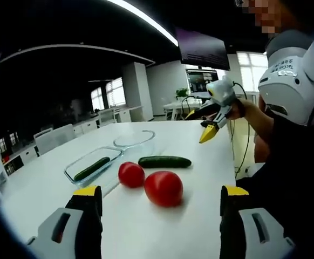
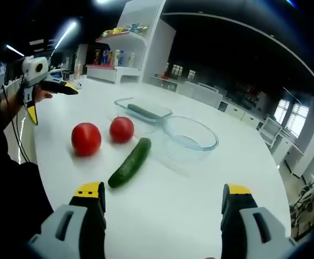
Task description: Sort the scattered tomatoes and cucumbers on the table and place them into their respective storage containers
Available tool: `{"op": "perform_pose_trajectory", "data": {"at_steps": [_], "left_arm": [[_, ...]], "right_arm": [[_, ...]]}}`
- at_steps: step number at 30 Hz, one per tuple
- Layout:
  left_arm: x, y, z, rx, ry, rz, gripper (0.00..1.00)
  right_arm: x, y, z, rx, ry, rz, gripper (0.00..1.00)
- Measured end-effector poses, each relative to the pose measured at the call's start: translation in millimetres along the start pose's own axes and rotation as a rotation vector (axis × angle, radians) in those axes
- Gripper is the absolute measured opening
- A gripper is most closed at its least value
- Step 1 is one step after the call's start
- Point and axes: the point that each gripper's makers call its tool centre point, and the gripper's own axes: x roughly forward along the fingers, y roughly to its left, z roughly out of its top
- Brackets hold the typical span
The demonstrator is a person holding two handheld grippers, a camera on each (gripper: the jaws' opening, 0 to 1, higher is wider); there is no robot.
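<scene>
loose cucumber: lying flat mid-table, well in from every edge, just beside the two tomatoes, apart from both containers.
tomatoes: nearer tomato and second tomato sit close together, not touching as far as I can tell; both on bare table, none in a container yet.
rectangular glass dish: already holds one stowed cucumber lying along it; looks like the cucumber bin.
round glass bowl: empty, right beside the dish; presumably for tomatoes.
left gripper: jaws spread wide, nothing between them, hovering short of the nearer tomato.
right gripper: jaws apart, nothing held, lined up short of the loose cucumber.
risk 1: tomatoes are round and smooth; an off-centre pinch would likely squirt one out and roll it toward a table edge.
risk 2: tomatoes close together; closing on one could bump the other, or the cucumber next to it.
risk 3: cucumber is long; gripping near an end would let it droop or twist and clip the dish rim.
risk 4: both containers are clear glass and adjacent; a hard set-down or wrong bin is easy.
</scene>
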Motion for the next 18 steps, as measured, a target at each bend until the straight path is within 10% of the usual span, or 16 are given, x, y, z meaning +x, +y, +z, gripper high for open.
{"op": "perform_pose_trajectory", "data": {"at_steps": [18], "left_arm": [[-16, -3.4, 1.5, -0.021, -0.013, 0.035, 0.95]], "right_arm": [[36, 81, 7.9, -0.064, -0.010, 0.231, 0.82]]}}
